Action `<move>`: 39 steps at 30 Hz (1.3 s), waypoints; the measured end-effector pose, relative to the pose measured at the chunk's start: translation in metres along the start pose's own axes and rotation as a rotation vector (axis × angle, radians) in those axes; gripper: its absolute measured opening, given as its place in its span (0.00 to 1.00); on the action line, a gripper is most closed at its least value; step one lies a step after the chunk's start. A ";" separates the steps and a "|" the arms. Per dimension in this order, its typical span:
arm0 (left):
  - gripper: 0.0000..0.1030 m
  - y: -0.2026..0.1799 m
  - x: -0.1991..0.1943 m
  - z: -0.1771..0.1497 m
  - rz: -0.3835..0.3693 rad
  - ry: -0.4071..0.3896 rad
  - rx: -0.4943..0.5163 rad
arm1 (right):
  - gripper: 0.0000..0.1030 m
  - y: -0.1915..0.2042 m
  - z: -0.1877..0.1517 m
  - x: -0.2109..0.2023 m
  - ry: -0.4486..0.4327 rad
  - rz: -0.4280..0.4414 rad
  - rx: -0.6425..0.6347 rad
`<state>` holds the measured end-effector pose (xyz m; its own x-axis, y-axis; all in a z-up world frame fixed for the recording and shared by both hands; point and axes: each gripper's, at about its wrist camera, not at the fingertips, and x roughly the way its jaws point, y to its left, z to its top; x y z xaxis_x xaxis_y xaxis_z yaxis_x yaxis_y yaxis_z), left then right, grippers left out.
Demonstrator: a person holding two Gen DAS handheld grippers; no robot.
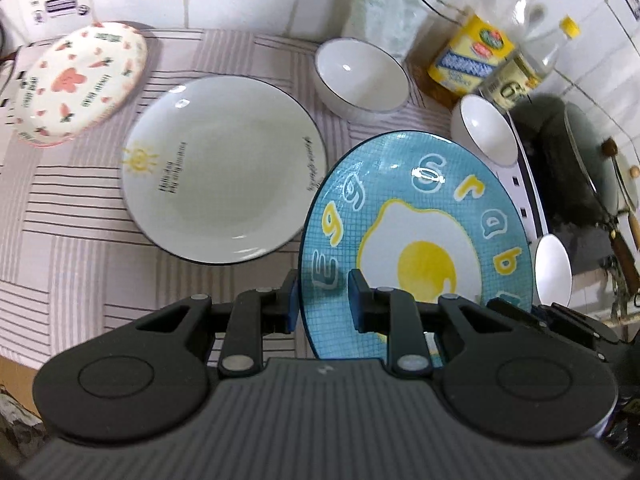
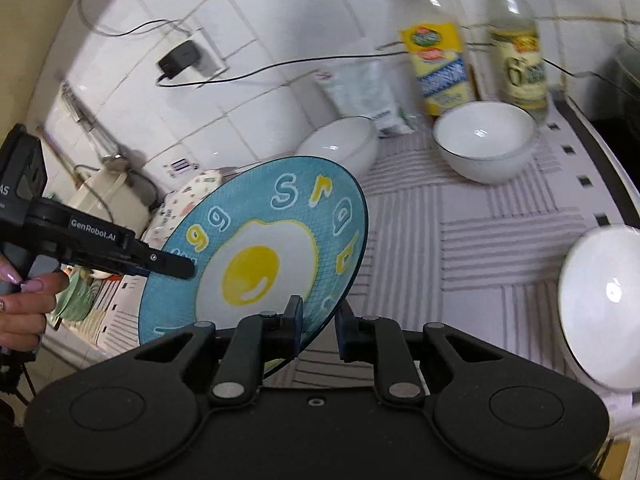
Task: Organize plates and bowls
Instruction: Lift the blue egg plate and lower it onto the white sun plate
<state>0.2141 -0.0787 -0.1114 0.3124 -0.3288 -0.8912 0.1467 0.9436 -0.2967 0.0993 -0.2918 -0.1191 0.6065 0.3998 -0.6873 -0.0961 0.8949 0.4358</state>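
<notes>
A blue plate with a fried-egg picture (image 1: 420,240) is held tilted above the striped cloth. My left gripper (image 1: 322,300) is shut on its rim; it shows in the right wrist view (image 2: 172,266) clamping the plate's left edge. My right gripper (image 2: 320,320) straddles the lower rim of the blue plate (image 2: 260,256) with its jaws a little apart. A white plate with a sun drawing (image 1: 224,176) lies flat to the left. A floral plate (image 1: 76,80) sits at the far left. White bowls (image 1: 360,76) (image 1: 484,128) (image 2: 486,140) (image 2: 600,304) stand around.
Two bottles (image 2: 436,64) (image 2: 518,52) and a white packet (image 2: 360,92) stand against the tiled wall. A dark pan (image 1: 580,168) sits on the stove at right. A charger and cables (image 2: 180,60) hang on the wall.
</notes>
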 end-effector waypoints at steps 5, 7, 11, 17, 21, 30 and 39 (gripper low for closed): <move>0.22 0.019 -0.018 -0.001 0.005 -0.034 -0.052 | 0.21 0.014 0.015 0.007 -0.002 0.041 -0.045; 0.22 0.026 -0.024 -0.001 0.009 -0.047 -0.071 | 0.21 0.020 0.020 0.012 0.001 0.054 -0.060; 0.22 0.044 -0.032 0.001 0.016 -0.065 -0.117 | 0.21 0.034 0.033 0.024 0.018 0.075 -0.093; 0.22 0.073 -0.039 0.011 0.043 -0.072 -0.168 | 0.21 0.053 0.052 0.052 0.067 0.118 -0.132; 0.22 0.093 -0.036 0.022 0.054 -0.069 -0.184 | 0.21 0.063 0.063 0.074 0.090 0.128 -0.143; 0.22 0.139 0.013 0.053 0.070 0.030 -0.230 | 0.21 0.069 0.077 0.138 0.168 0.110 -0.100; 0.23 0.163 0.047 0.067 0.057 0.125 -0.212 | 0.20 0.073 0.075 0.172 0.220 0.037 -0.063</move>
<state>0.3158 0.0576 -0.1784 0.1936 -0.2805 -0.9401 -0.0716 0.9517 -0.2987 0.2553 -0.1724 -0.1619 0.4154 0.4603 -0.7846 -0.1687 0.8866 0.4308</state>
